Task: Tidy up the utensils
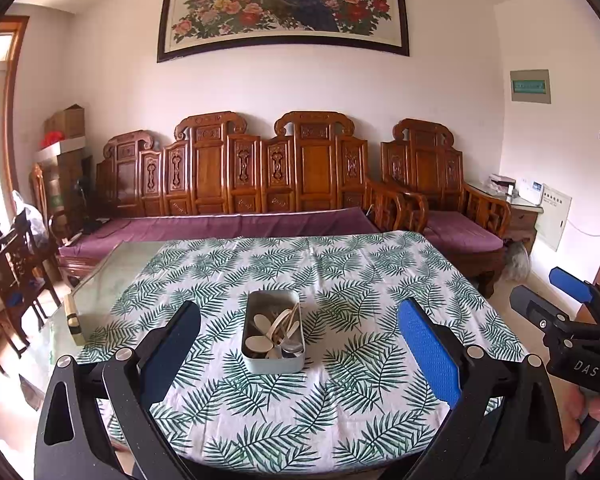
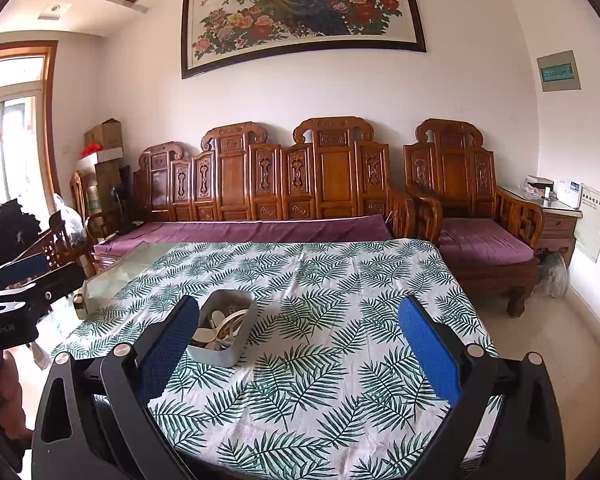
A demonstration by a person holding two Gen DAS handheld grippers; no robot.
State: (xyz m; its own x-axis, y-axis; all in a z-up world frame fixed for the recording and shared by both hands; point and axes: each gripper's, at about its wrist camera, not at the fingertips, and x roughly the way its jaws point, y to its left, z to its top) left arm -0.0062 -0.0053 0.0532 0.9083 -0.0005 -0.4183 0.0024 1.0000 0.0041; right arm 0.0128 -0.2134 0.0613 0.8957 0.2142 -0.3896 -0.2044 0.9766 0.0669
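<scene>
A grey rectangular tin (image 1: pixel 274 338) of pale utensils (image 1: pixel 278 330) sits mid-counter on a fern-print cloth (image 1: pixel 340 280). The left tongs (image 1: pixel 300 344) hover spread wide and empty, the tin centred between their 2 tips, farther out. The right tongs (image 2: pixel 300 344), equally wide and empty, have the tin just beyond their left tip.

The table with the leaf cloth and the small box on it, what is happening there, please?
A person holds a gripper in each hand above the table. The left gripper and the right gripper are both open and hold nothing. On the leaf-patterned cloth stands a small box with pale spoons and other utensils heaped inside. Nothing has been taken out yet; the left gripper faces the box straight on.
</scene>
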